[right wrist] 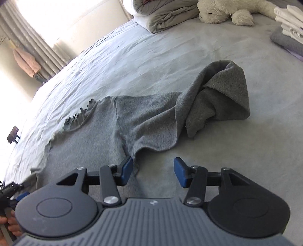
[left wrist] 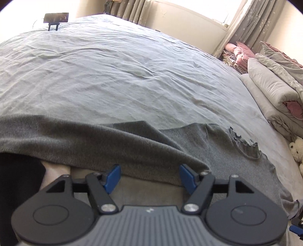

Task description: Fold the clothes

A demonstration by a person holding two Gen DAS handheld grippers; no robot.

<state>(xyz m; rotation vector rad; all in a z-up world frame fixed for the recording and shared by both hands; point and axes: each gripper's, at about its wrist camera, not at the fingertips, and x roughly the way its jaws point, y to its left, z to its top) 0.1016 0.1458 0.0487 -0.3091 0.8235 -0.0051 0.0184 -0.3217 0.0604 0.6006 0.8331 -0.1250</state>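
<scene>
A grey knit garment [left wrist: 98,143] with a frilled neckline [left wrist: 244,143] lies spread on the bed. My left gripper [left wrist: 149,177] is open just short of the garment's near hem, nothing between its blue pads. In the right wrist view the same garment [right wrist: 106,130] shows its frilled neckline [right wrist: 79,117] at left and a rumpled sleeve [right wrist: 219,94] bunched up at right. My right gripper [right wrist: 153,173] is open at the garment's side edge, its left pad [right wrist: 126,170] touching or just over the cloth, its right pad over bare bed.
The bed has a pale blue wrinkled sheet [left wrist: 113,72]. Folded grey bedding [left wrist: 272,89] and a white plush toy [right wrist: 227,9] lie at the head. A stack of folded white and grey clothes [right wrist: 287,28] sits at right. Curtains [left wrist: 251,22] and a phone stand [left wrist: 55,19] lie beyond.
</scene>
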